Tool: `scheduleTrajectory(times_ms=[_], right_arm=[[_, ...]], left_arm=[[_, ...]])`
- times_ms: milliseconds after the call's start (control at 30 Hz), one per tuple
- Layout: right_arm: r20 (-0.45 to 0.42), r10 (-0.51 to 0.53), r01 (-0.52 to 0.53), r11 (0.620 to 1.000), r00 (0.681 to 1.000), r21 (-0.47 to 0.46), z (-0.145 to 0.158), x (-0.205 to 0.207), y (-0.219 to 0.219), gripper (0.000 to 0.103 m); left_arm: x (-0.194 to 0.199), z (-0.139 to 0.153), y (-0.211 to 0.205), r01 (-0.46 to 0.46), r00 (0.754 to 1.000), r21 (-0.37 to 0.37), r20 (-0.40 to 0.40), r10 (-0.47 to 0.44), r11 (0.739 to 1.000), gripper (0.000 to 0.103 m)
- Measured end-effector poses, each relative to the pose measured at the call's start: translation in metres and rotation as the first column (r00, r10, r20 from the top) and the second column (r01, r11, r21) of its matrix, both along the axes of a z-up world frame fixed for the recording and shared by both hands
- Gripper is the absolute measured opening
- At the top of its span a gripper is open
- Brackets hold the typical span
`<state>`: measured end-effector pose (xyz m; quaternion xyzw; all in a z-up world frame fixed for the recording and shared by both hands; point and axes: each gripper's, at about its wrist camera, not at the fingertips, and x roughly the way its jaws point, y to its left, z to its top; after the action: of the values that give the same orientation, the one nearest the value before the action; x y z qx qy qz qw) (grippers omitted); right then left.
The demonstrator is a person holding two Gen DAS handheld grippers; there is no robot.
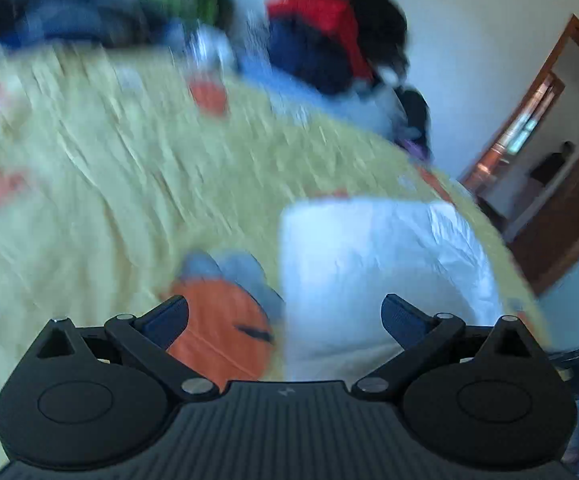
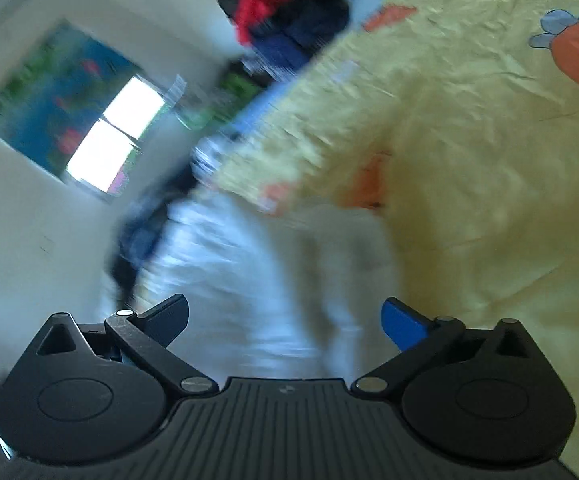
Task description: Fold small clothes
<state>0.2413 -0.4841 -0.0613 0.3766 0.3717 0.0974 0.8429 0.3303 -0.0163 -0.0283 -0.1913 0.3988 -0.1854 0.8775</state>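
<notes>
A white folded garment (image 1: 385, 264) lies on the yellow bedsheet (image 1: 109, 184), just ahead and right of my left gripper (image 1: 285, 316), which stands open with nothing between its fingers. In the right wrist view the same white garment (image 2: 249, 280) spreads blurred in front of my right gripper (image 2: 285, 316), which is open wide and holds nothing. Both views are smeared by motion.
A heap of dark, red and blue clothes (image 1: 329, 40) sits at the far end of the bed, seen again as a clothes heap (image 2: 289, 12). Orange cartoon prints (image 1: 221, 332) mark the sheet. A wooden door frame (image 1: 549, 152) stands to the right; a window (image 2: 117, 136) is in the wall.
</notes>
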Motion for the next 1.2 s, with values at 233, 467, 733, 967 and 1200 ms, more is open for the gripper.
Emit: scheduleTrajectory(times_ms=[233,467,733,967,1200], right_arm=[[-0.027,0.097,-0.094,0.989,0.995,0.111,-0.03,0.038,0.015,0.101],[-0.017,0.158,-0.154,0.977,0.987,0.148,-0.035,0.051,0.043,0.047],[0.065,0.288,-0.296,0.931,0.955,0.213,-0.023,0.083,0.123,0.045],[0.055,0.349,-0.353,0.912,0.935,0.211,-0.036,0.127,0.188,0.044],[-0.009,0.271,-0.261,0.936,0.963,0.235,-0.051,0.115,0.182,0.06]], left_arm=[[0.04,-0.058,-0.026,0.079,0.971,-0.271,-0.195,-0.135,0.959,0.103],[0.035,-0.042,-0.033,0.123,0.976,-0.249,-0.146,-0.163,0.961,0.069],[0.022,0.003,0.043,0.041,0.997,-0.144,-0.063,-0.051,0.989,0.061],[0.028,-0.026,0.096,-0.111,0.991,-0.065,-0.088,0.105,0.992,0.068],[0.024,-0.03,0.098,-0.146,0.987,-0.094,-0.079,0.138,0.985,0.079]])
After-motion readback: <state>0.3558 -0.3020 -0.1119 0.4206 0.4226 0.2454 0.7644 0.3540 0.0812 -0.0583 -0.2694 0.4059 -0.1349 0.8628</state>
